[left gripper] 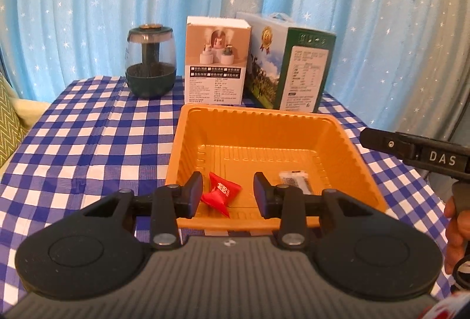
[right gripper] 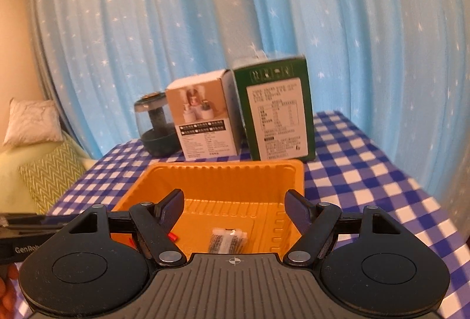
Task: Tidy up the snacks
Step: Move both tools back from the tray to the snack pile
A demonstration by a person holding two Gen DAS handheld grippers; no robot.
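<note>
An orange plastic tray (left gripper: pixel 346 143) stands on the blue checked table. A red snack packet (left gripper: pixel 221 192) and a clear packet with dark print (left gripper: pixel 295 179) lie on its floor. My left gripper (left gripper: pixel 227 192) is open over the tray's near rim, its jaws on either side of the red packet, not closed on it. In the right wrist view my right gripper (right gripper: pixel 235 212) is open and empty above the tray (right gripper: pixel 223 172), with the clear packet (right gripper: pixel 227 239) below it and a red corner (right gripper: pixel 173 236) of the other packet showing. The right gripper's body (left gripper: pixel 417 151) shows at the right.
Behind the tray stand a dark green jar (left gripper: pixel 151 66), a white product box (left gripper: pixel 216 60) and a green carton (left gripper: pixel 289 63). A blue star curtain hangs behind the table. A cushioned sofa (right gripper: pixel 44 169) sits to the left of the table.
</note>
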